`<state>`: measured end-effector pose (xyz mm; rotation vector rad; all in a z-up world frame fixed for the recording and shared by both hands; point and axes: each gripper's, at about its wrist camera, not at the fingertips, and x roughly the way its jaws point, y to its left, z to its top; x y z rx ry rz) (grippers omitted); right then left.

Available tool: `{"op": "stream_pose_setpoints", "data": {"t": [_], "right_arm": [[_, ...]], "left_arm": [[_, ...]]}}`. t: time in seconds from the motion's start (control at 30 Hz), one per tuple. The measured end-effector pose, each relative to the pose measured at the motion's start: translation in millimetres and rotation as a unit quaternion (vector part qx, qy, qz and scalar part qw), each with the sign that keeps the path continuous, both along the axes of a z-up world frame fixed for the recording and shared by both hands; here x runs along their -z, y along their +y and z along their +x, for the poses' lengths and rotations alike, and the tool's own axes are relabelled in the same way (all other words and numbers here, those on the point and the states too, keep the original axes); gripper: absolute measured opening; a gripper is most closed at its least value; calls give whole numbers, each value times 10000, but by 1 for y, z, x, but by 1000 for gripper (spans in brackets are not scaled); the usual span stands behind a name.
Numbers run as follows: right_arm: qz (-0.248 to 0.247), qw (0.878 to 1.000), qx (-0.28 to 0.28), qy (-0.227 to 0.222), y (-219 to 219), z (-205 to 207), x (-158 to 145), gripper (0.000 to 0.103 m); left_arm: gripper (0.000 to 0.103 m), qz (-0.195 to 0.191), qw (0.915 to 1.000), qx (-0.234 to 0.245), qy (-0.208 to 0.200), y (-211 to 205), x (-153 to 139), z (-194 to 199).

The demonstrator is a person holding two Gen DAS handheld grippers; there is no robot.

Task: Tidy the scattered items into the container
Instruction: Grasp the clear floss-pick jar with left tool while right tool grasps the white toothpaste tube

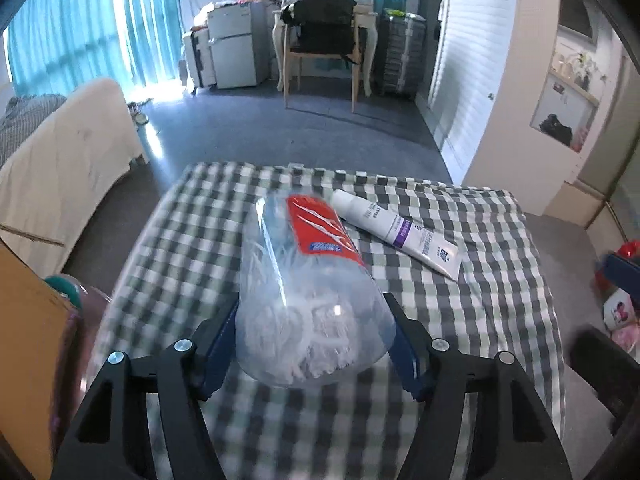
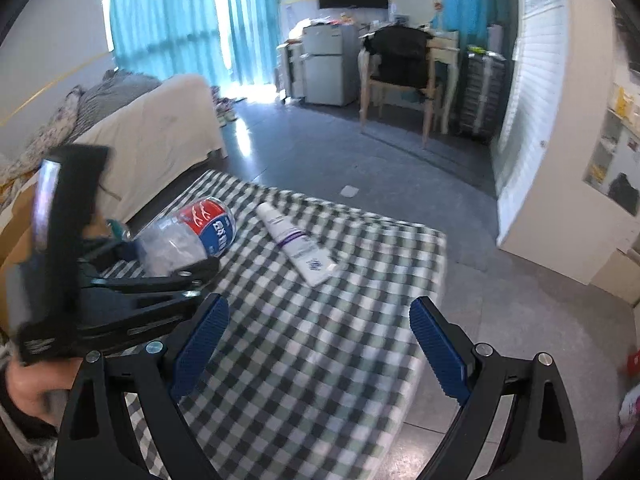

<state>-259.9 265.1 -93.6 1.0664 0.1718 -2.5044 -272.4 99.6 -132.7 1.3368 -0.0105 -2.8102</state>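
Jaws of the left gripper (image 1: 314, 344) clamp the clear jar (image 1: 308, 292) of white sticks just above the checked tabletop (image 1: 480, 320), so carry it level toward the container, while the right gripper (image 2: 318, 344) stands open, near the white tube (image 2: 298, 244).

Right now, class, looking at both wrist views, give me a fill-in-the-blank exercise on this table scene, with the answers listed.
1. The left gripper is closed on a clear plastic ____ with a red label.
2. The white tube lies on the ____ tablecloth.
3. The right gripper holds ____ between its blue pads.
4. The window curtains are ____.

Missing words: bag; checked; nothing; blue
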Motion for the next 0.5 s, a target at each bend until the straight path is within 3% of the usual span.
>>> {"op": "stream_pose_setpoints", "data": {"t": [0.5], "right_arm": [[734,9926,-417,-872,-78,-85,32,92]], "left_arm": [[65,227,9994,65,246,-67,-39,44]]}}
